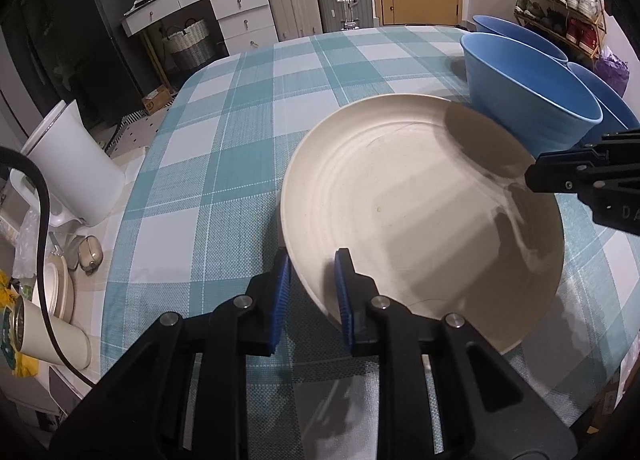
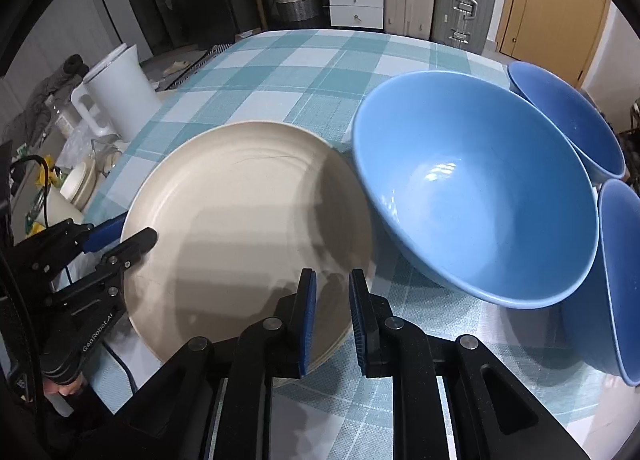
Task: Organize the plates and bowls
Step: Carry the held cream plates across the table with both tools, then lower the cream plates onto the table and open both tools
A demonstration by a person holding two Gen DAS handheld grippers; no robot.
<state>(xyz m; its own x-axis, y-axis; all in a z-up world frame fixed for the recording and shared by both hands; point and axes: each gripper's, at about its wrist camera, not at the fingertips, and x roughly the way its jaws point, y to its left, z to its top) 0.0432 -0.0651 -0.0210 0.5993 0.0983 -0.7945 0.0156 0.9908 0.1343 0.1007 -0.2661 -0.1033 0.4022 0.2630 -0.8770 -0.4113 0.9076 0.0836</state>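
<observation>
Two bowls (image 2: 572, 119) cut off; left fingers (image 1: 282, 288) straddle plate (image 1: 420, 199), grip unclear; right fingers (image 2: 308, 320) clenched

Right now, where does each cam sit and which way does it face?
Left wrist: on the left gripper, angled down across the cream plate and checked table; its fingers and the right gripper show.
Right wrist: on the right gripper, angled down at plate and blue bowl; left gripper shows.
Shared: plate, bowl, white kettle.
</observation>
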